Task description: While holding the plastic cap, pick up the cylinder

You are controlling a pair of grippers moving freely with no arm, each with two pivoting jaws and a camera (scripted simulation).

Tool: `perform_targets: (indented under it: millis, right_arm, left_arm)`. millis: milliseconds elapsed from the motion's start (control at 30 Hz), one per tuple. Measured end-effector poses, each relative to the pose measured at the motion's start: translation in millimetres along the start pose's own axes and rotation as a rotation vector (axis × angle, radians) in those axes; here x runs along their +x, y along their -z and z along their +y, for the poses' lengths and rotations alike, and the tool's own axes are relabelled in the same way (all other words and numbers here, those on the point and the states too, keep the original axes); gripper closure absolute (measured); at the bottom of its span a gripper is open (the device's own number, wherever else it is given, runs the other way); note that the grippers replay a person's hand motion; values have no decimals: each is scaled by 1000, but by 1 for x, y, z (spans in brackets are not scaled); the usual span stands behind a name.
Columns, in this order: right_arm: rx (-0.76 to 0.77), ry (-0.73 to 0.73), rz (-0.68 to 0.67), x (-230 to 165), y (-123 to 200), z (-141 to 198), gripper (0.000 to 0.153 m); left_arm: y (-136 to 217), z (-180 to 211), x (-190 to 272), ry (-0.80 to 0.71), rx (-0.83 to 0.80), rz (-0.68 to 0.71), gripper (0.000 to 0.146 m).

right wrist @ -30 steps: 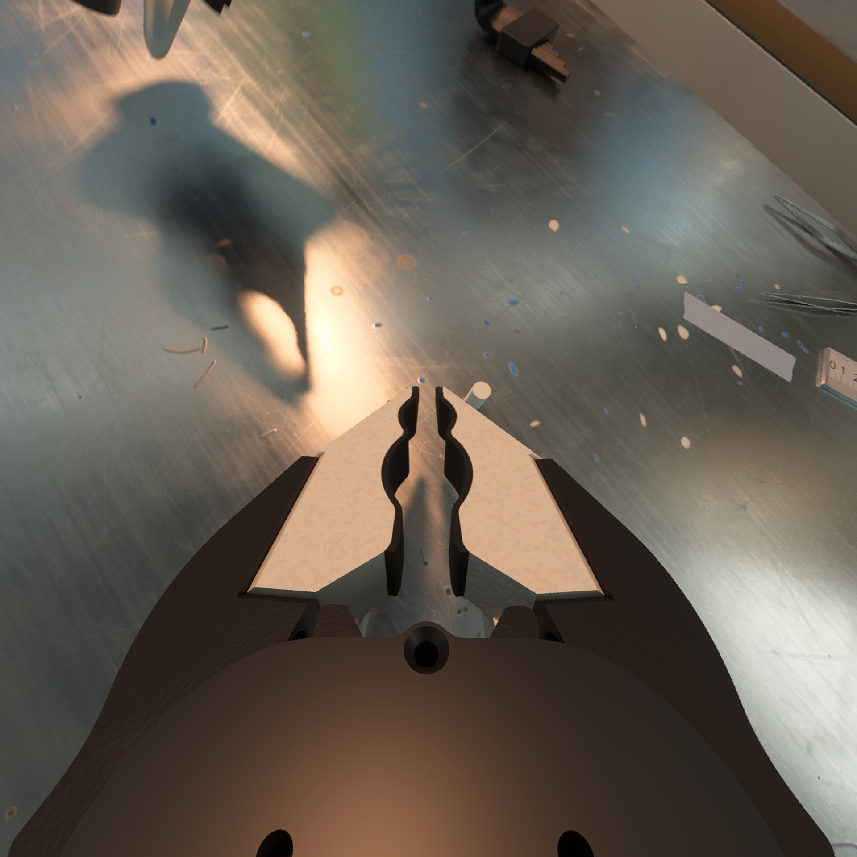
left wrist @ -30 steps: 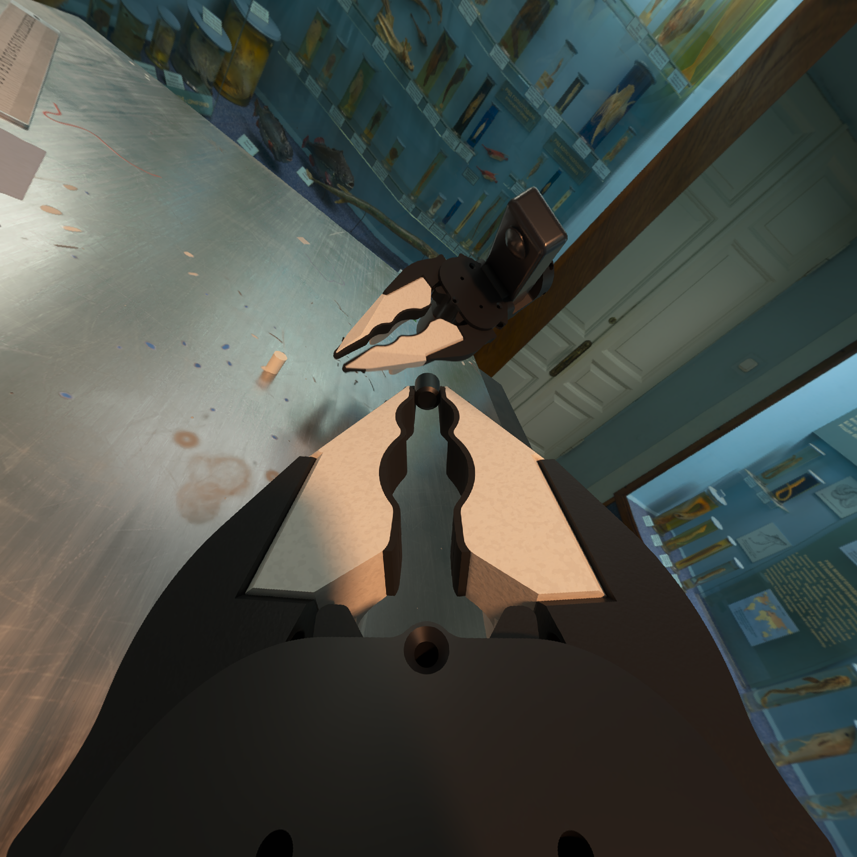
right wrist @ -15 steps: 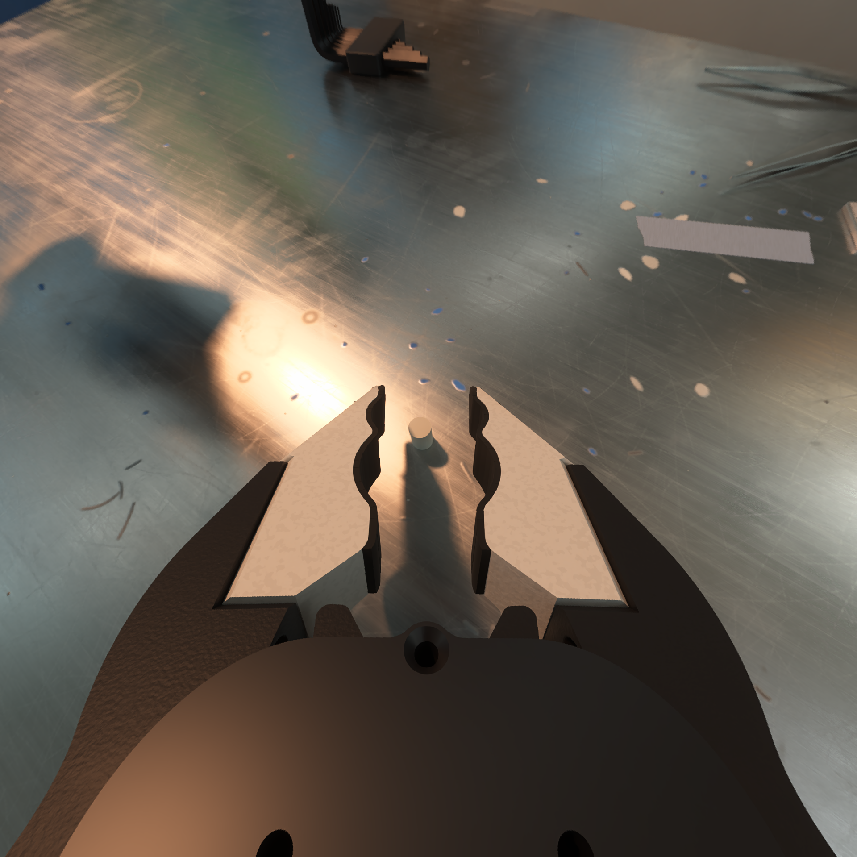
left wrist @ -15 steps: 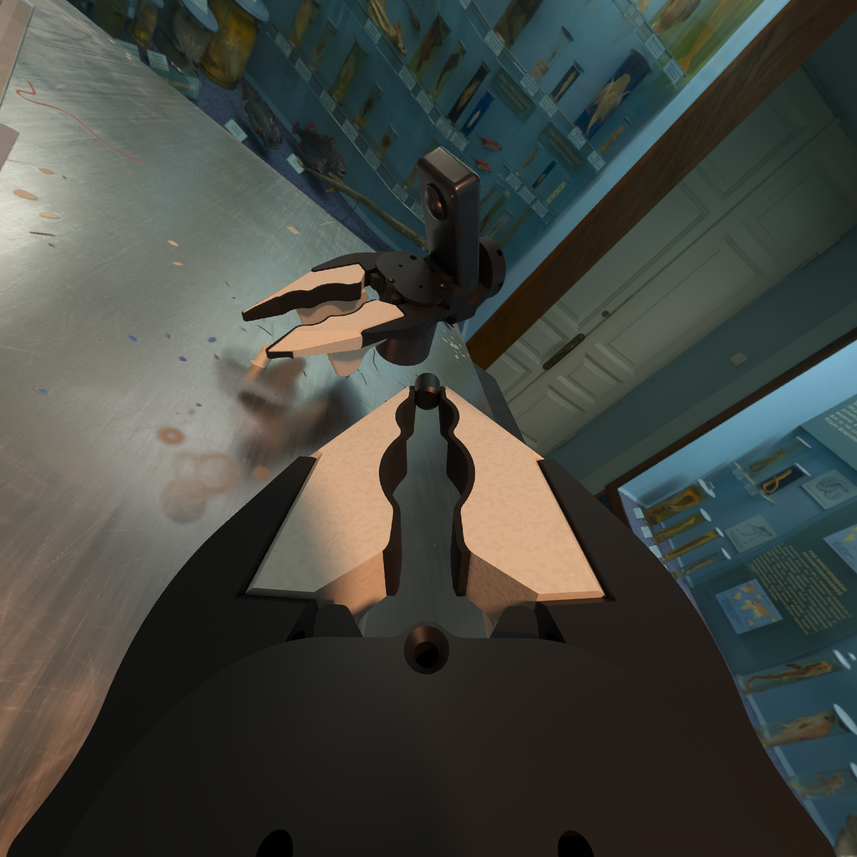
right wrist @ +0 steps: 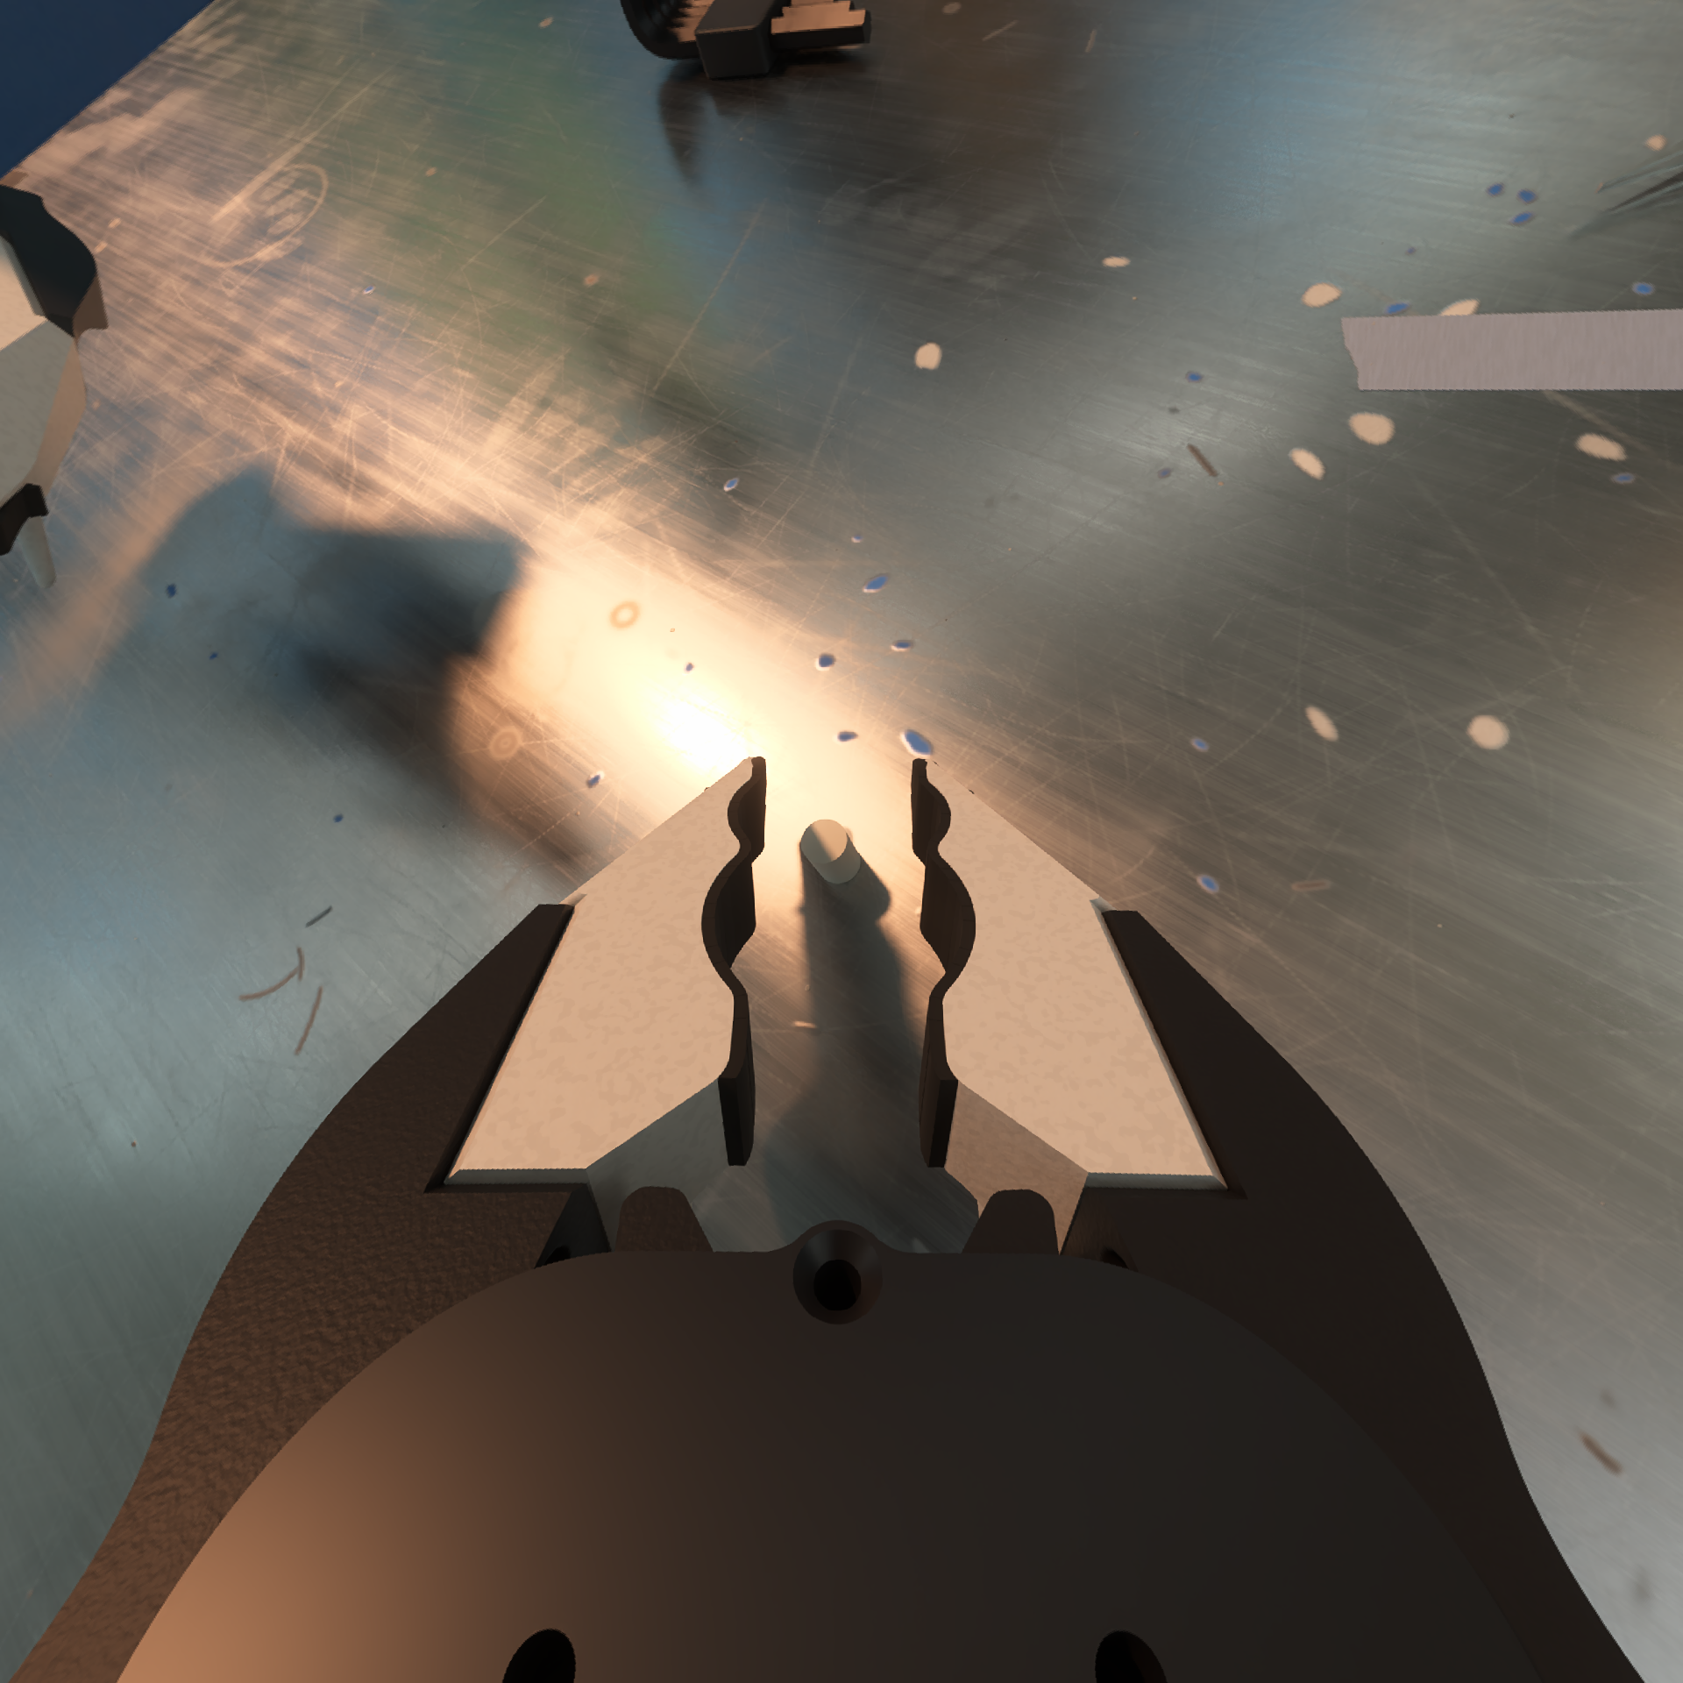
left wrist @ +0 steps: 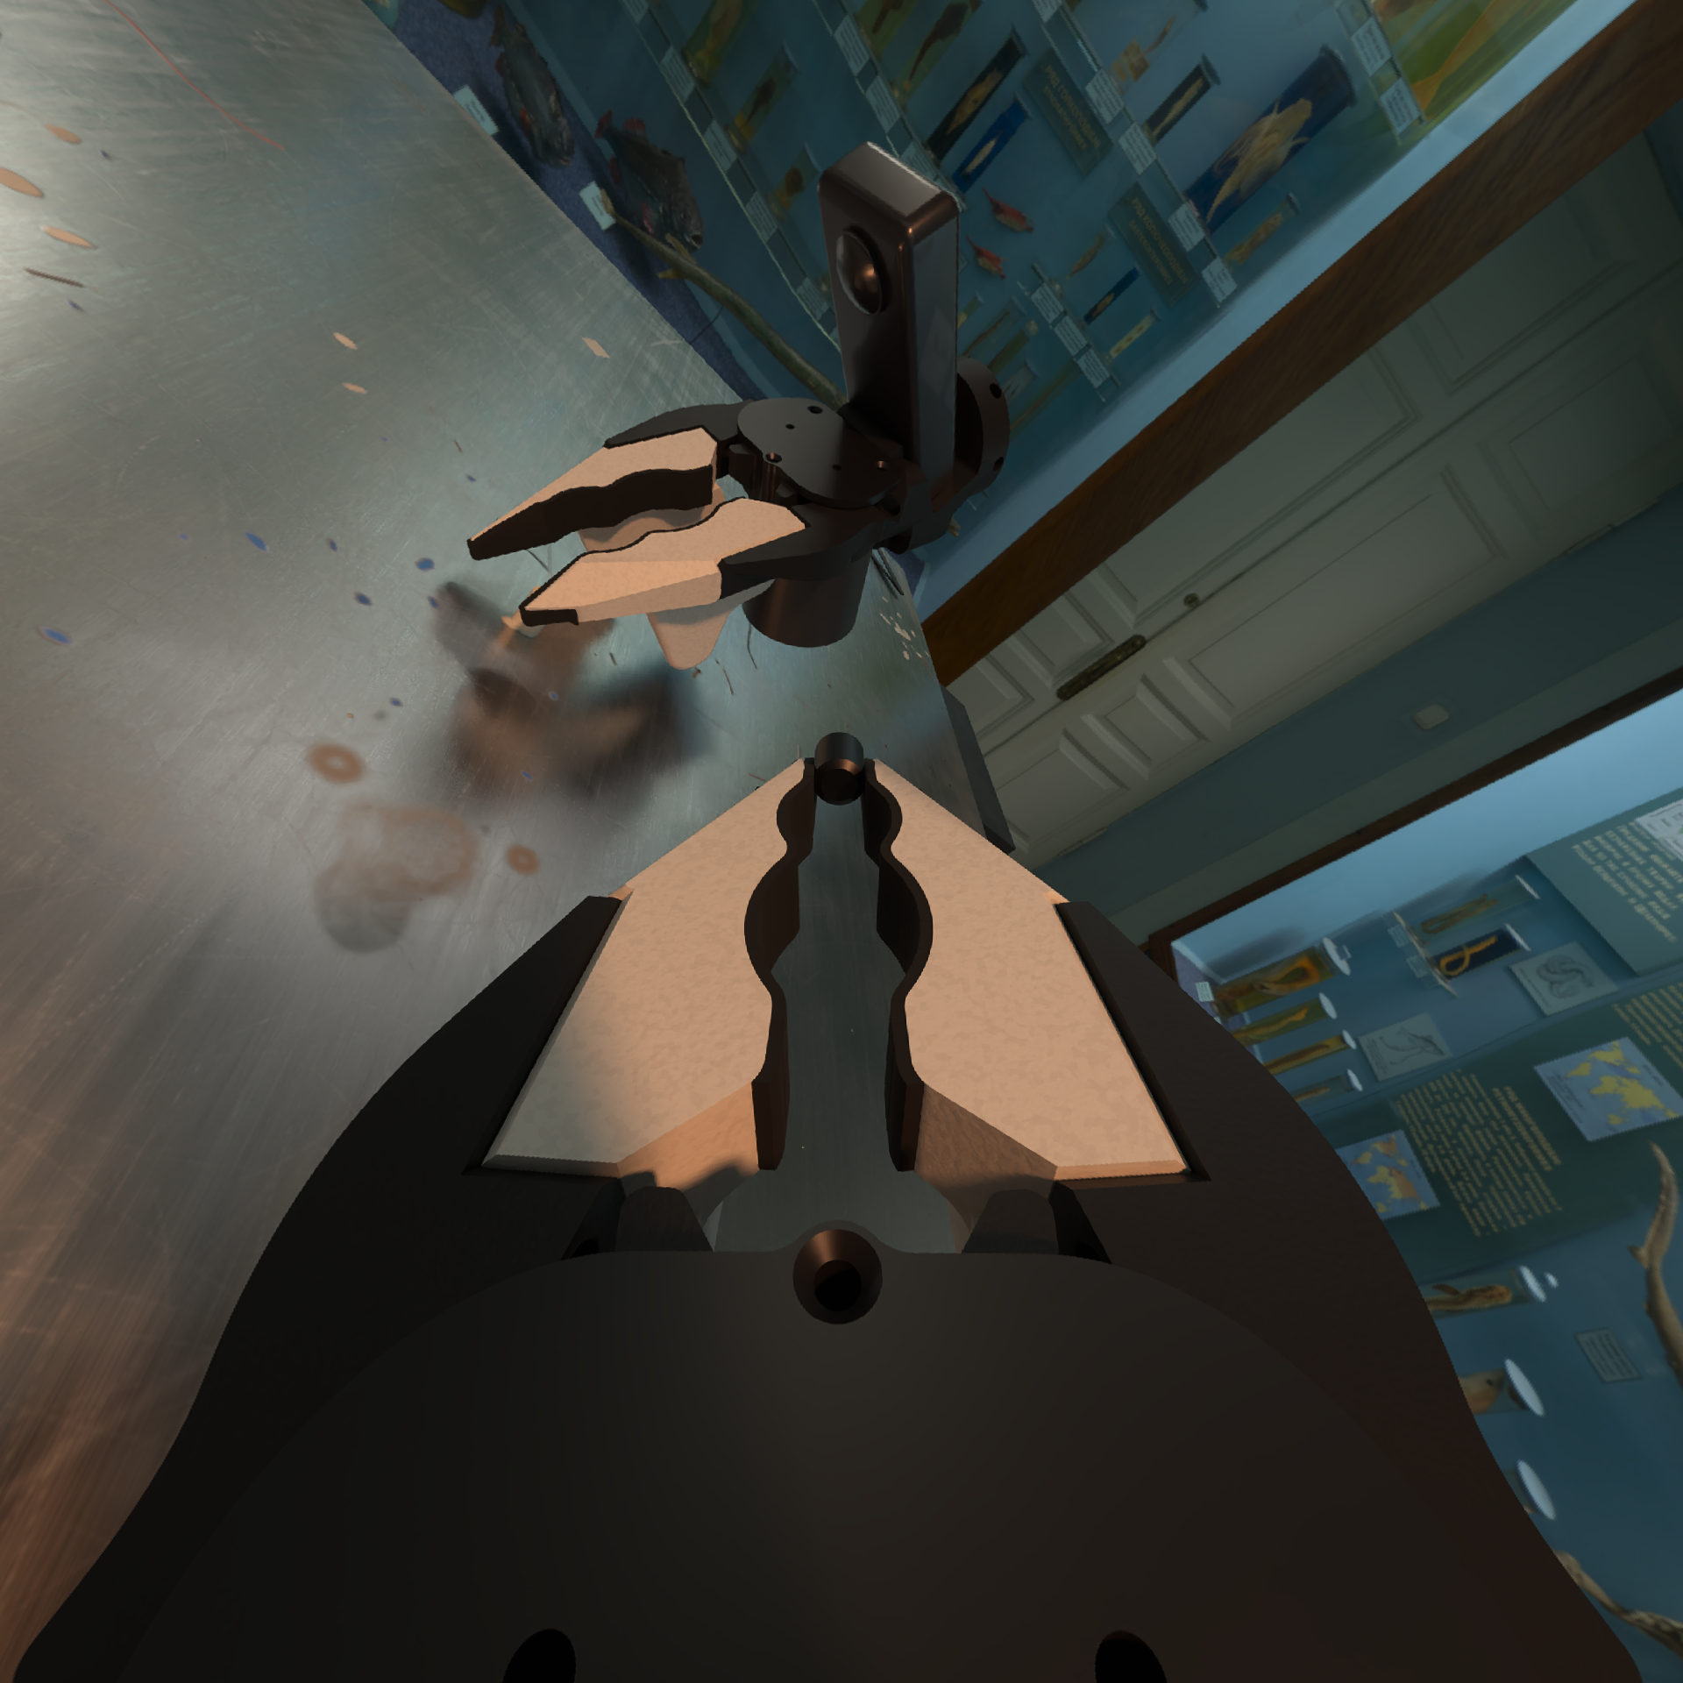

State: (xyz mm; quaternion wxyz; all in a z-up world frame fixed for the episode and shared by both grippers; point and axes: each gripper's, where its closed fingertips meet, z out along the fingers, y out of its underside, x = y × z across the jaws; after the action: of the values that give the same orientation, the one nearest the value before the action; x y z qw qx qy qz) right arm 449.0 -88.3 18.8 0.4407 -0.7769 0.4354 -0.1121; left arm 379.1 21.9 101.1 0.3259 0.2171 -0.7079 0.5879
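Observation:
My left gripper (left wrist: 839, 774) is shut on a small black plastic cap (left wrist: 838, 765) pinched at its fingertips, held above the metal table (left wrist: 182, 455). My right gripper (right wrist: 836, 774) is open, its fingers on either side of a small pale cylinder (right wrist: 831, 851) that lies on the table (right wrist: 1184, 911), apart from both pads. In the left wrist view the right gripper (left wrist: 524, 583) shows farther off, open and angled down at the table, with the cylinder (left wrist: 512, 624) barely visible under its fingertips. Part of the left gripper (right wrist: 36, 382) shows at the left edge of the right wrist view.
A black stepped tool (right wrist: 765, 32) lies at the far side of the table. A strip of grey tape (right wrist: 1512, 351) lies at the right. Small scraps and paint flecks dot the scratched metal. The table edge (left wrist: 965, 756) is close behind the left gripper's fingertips.
My right gripper opened, swung round and came down over the cylinder, which now lies between its fingers. My left gripper kept its hold on the cap and shifted only slightly.

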Motion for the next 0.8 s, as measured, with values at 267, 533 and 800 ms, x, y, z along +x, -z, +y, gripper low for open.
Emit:
perform_targets:
  millis: [267, 533, 800]
  right_arm:
    - [-25, -7, -25, -3, 4, 7, 119]
    - [-10, -24, -11, 2, 11, 4, 103]
    - [-175, -209, 89, -1, 10, 6, 103]
  left_arm:
    - [-1, 2, -2, 20, -9, 5, 137]
    - [-1, 1, -3, 31, -7, 9, 137]
    - [-3, 5, -6, 26, -28, -10, 137]
